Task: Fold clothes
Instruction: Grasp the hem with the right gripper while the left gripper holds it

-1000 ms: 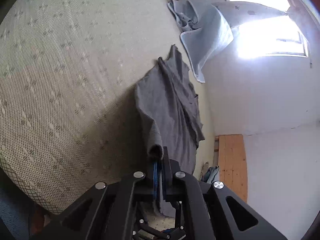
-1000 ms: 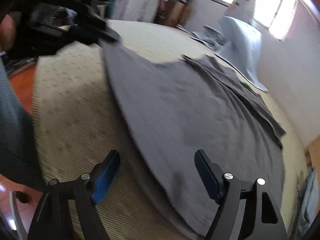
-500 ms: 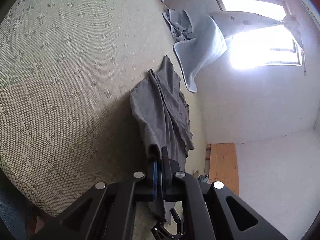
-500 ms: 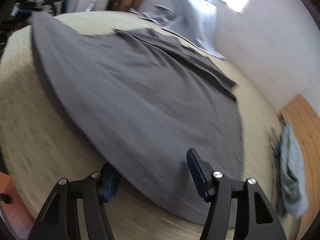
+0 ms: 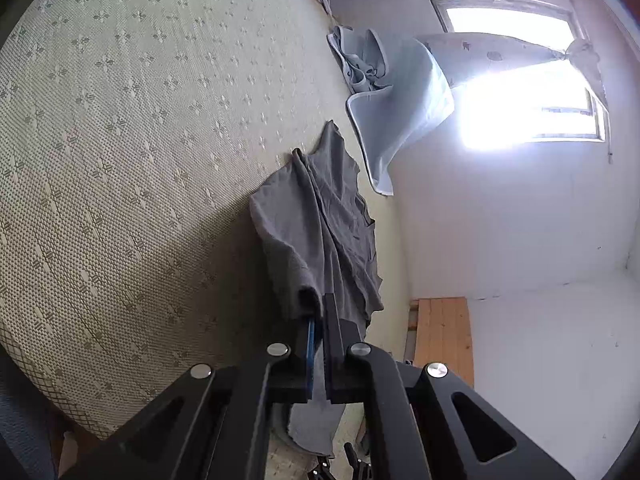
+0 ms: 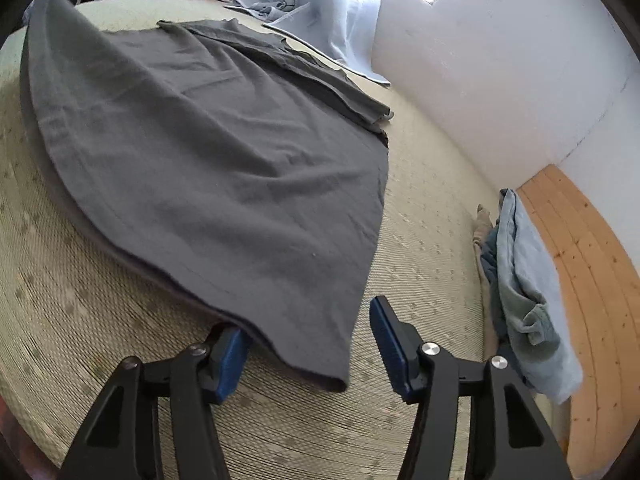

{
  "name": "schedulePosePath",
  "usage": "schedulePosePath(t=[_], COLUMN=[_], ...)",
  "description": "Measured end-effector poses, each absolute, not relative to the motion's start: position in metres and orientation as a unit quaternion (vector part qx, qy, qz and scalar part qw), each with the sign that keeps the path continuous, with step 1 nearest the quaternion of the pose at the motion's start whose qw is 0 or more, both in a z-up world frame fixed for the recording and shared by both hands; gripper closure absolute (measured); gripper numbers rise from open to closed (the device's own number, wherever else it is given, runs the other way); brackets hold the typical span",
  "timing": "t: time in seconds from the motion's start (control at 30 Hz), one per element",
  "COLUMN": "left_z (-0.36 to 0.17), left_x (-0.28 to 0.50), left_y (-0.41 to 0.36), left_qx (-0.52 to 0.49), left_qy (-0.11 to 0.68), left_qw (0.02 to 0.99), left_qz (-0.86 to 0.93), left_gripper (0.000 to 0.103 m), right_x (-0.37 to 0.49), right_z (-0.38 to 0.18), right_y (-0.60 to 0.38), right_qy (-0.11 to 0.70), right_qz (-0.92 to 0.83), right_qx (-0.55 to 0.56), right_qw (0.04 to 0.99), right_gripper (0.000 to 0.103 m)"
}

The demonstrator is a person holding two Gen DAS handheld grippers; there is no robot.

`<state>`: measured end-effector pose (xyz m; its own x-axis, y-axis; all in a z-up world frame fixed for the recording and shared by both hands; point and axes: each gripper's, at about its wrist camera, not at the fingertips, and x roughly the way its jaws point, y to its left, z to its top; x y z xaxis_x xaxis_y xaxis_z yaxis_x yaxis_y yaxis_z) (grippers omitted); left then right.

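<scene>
Left gripper (image 5: 317, 312): fingers closed on a corner of the grey garment (image 5: 320, 224), lower centre of the left wrist view.
Right gripper (image 6: 306, 334): fingers spread wide, nothing between them, bottom of the right wrist view; garment corner lies just ahead.
Grey garment (image 6: 208, 148): spread over the mattress (image 6: 424, 216), filling the upper left and centre.
Light blue cloth (image 6: 336, 12): upper centre, against the wall.
Blue-green clothes (image 6: 520, 264): right side, beside the wooden board (image 6: 592, 264).

— Where's the garment (image 6: 224, 168)?
— Spread on the mattress (image 6: 424, 216), ahead of the right gripper (image 6: 308, 340).
— And the blanket (image 6: 336, 12)?
— Behind it, against the wall.
— Other clothes?
— 1 pile (image 6: 524, 288) at the mattress's right edge, beside the wooden board (image 6: 592, 280).
</scene>
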<state>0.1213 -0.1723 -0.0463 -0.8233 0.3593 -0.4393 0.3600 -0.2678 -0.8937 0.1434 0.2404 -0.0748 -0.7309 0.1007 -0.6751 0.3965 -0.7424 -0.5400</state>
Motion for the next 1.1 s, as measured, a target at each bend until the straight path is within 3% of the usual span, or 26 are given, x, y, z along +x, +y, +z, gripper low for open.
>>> schedulePosePath(t=[0.4, 0.57, 0.83, 0.9, 0.97, 1.1], left_z=[-0.050, -0.053, -0.046, -0.046, -0.047, -0.047], left_x=[0.124, 0.125, 0.117, 0.117, 0.117, 0.117], left_y=[-0.170, -0.168, -0.164, -0.163, -0.163, -0.162], left_qx=[0.309, 0.322, 0.328, 0.330, 0.331, 0.333], left_qy=[0.604, 0.604, 0.591, 0.591, 0.591, 0.590], left_qw=[0.016, 0.019, 0.016, 0.017, 0.017, 0.018], left_qz=[-0.734, -0.729, -0.736, -0.736, -0.736, -0.735], left_gripper=[0.101, 0.101, 0.101, 0.101, 0.101, 0.101], right_x=[0.164, 0.177, 0.180, 0.179, 0.179, 0.181], right_z=[-0.077, -0.085, -0.086, -0.088, -0.094, -0.097], right_y=[0.247, 0.250, 0.245, 0.246, 0.246, 0.242], right_qy=[0.390, 0.452, 0.487, 0.497, 0.506, 0.511], right_qz=[-0.857, -0.844, -0.827, -0.819, -0.810, -0.804], right_qx=[0.322, 0.272, 0.254, 0.259, 0.267, 0.271], right_qw=[0.099, 0.098, 0.119, 0.124, 0.132, 0.139], right_gripper=[0.045, 0.038, 0.039, 0.048, 0.069, 0.087])
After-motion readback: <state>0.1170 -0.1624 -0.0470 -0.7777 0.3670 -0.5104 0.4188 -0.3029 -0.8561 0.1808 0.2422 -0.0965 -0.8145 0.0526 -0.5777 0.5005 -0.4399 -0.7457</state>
